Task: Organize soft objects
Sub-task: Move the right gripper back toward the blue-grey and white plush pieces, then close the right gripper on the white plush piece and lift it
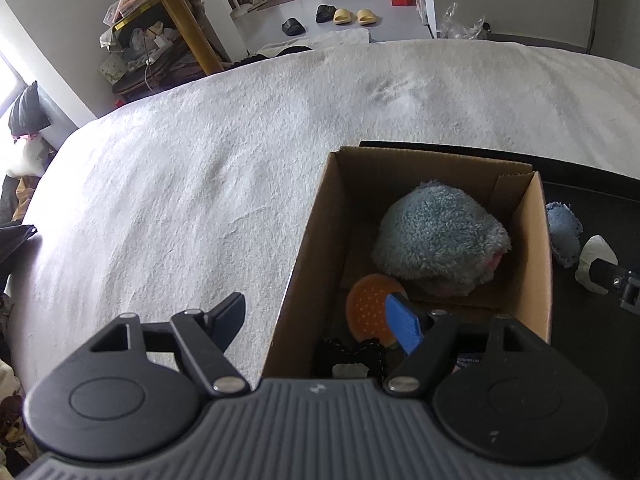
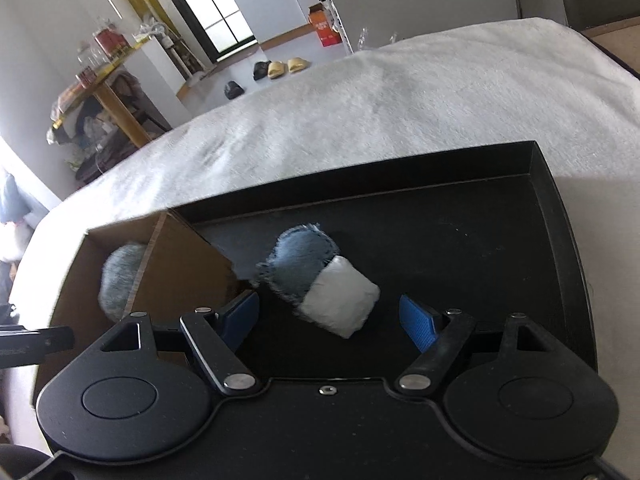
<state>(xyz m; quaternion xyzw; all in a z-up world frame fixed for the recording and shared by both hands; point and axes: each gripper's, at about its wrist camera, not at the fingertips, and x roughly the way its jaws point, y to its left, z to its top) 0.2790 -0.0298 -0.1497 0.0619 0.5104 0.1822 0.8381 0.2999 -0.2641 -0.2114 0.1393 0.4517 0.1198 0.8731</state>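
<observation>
Left wrist view, left to right. White fuzzy blanket (image 1: 192, 184) fills the left and centre of the frame. My left gripper (image 1: 320, 320) sits at the bottom, jaws wide with nothing between the pads; its left finger hangs over the blanket, its right blue pad over the box's near end. Cardboard box (image 1: 540, 240), centre right, open top. Inside, seen fully only from this camera: grey-blue fluffy plush (image 1: 436, 236) toward the far end, orange perforated disc (image 1: 370, 312) in front of it, a black corded item (image 1: 360, 354) at the near wall, partly hidden by my gripper body. At the right edge, beyond the box wall, the blue cloth piece (image 1: 564, 232) and the white cushion (image 1: 596, 256), with part of my other gripper over the cushion.

Right wrist view, left to right. The box (image 2: 176, 256) stands at the left; only a sliver of the plush (image 2: 120, 276) shows over its wall. Black tray (image 2: 480, 240) fills centre and right, shown whole only here. The blue cloth piece (image 2: 300, 260) and white cushion (image 2: 340, 304) lie on it in the centre, touching, cushion nearer me. My right gripper (image 2: 328, 320) has its jaws wide either side of the cushion, pads not pressing it.

Background, upper left in both: yellow-topped cluttered table (image 1: 176, 8), slippers (image 1: 344, 16) on the floor.
</observation>
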